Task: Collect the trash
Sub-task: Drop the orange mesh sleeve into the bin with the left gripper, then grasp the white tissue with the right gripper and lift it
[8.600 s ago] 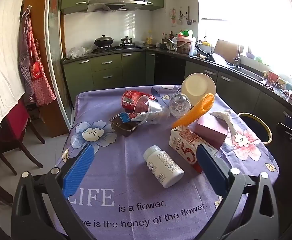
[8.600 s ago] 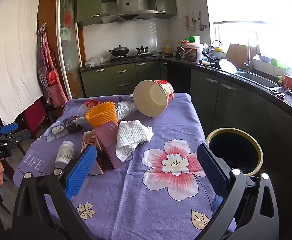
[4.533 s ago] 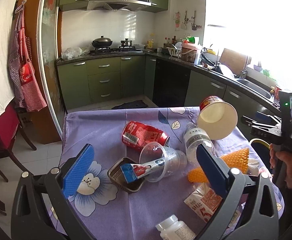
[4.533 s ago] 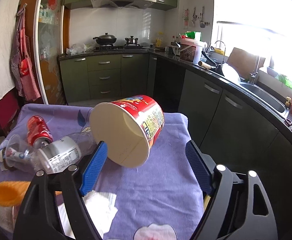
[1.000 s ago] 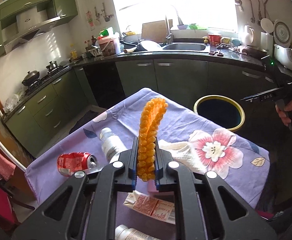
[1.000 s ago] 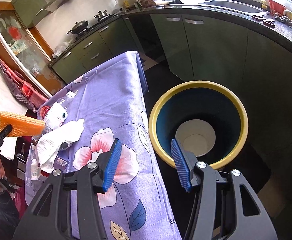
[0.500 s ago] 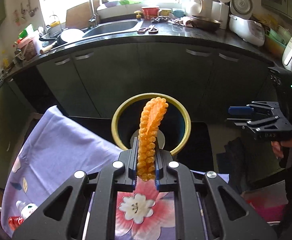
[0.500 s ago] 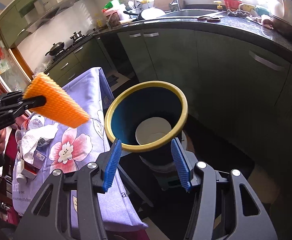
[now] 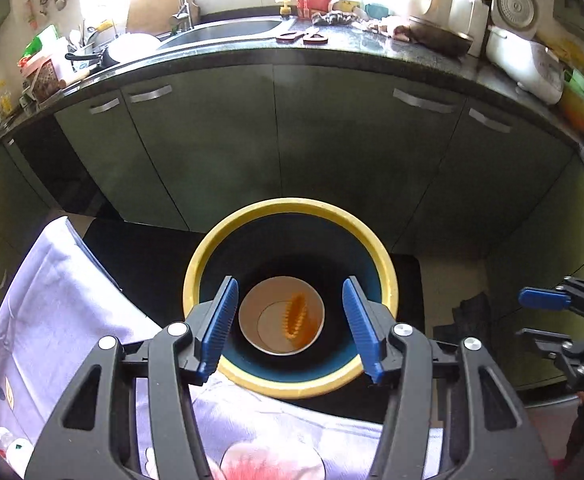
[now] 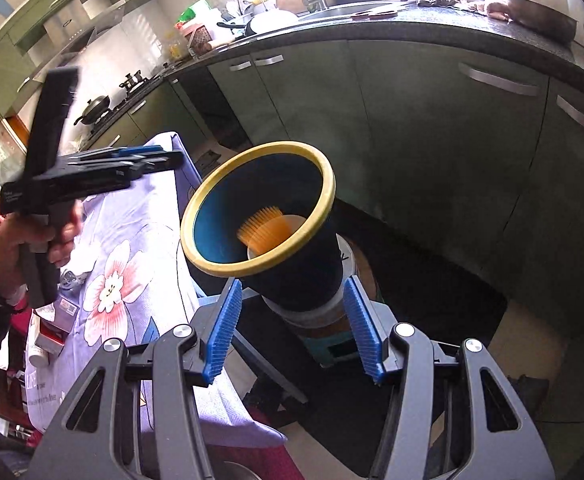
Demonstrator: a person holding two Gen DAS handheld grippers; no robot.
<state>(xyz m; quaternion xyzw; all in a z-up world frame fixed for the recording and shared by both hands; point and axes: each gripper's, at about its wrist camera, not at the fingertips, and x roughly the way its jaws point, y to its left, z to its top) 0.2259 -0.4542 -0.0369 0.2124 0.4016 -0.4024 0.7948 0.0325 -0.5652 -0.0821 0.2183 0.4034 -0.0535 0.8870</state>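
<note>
From the left wrist view, the left gripper (image 9: 289,330) hangs straight over the trash bin (image 9: 287,205), its blue fingers (image 9: 219,326) spread wide with nothing between them. The orange foam net (image 9: 296,318) lies down inside the bin, on the pale paper bowl (image 9: 265,320) at the bottom. The bin's yellow rim sits just past the edge of the purple tablecloth (image 9: 63,304), and the near part of the rim is partly overlapped by the cloth's hem. Dark green cabinets (image 9: 332,140) curve close behind the bin, leaving a narrow strip of dark floor around it. The right gripper (image 9: 564,330) shows at the far right, apart from the bin.

From the right wrist view, the right gripper (image 10: 292,322) is held low beside the bin (image 10: 207,192), fingers (image 10: 223,326) parted and empty. The foam net (image 10: 265,228) shows through the bin's mouth. The left gripper (image 10: 147,160), held in a hand (image 10: 35,236), is above the tablecloth's (image 10: 139,216) corner. A white bottle (image 10: 37,356) and small boxes (image 10: 49,334) lie near the cloth's left edge. Open floor runs between bin and cabinets (image 10: 412,120).
</note>
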